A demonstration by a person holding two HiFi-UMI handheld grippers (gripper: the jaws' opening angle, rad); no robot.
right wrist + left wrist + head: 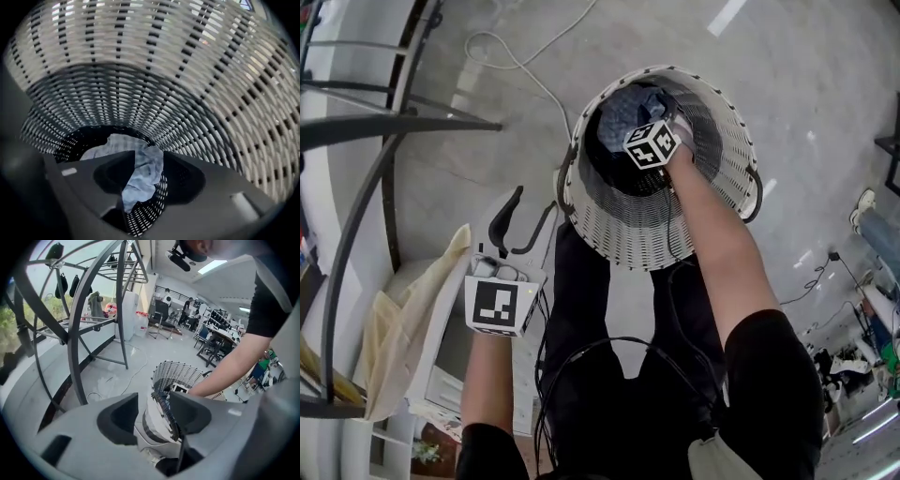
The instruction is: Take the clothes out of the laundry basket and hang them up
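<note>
Reaching claw: the right claw (146, 174) is deep inside the white woven laundry basket (623, 225) and pointed steeply down. Its jaws are spread, with a raised fold of cloth standing between them, and no firm pinch is seen.
Garment: a pale blue checked garment (119, 144) lies at the dark bottom of the basket, and its fold rises into the gap of the right claw.
Step in hand: this is judged to be the pick itself; the cloth is still in the basket and nothing is hung.
Grip advice: the jaws should be closed on the thick of the fold, not its thin edge, so the cloth is not lost on the lift. The woven wall should be kept out of the pinch.
Lift advice: the garment is best drawn straight up through the mouth, clear of the rim, so the basket is not tipped or dragged.
Left claw: the left claw (153, 414) is held outside, near the basket, with its jaws spread and nothing pinched. A white rounded object (157, 427), not identifiable, is seen through the gap. The rim could be steadied with this claw.
Drying rack: the grey drying rack (75, 333) stands apart from the basket, so the garment will have to be carried across to it.
Cable: a black cable (667, 246) is draped over the basket wall and should be kept out of the cloth.
</note>
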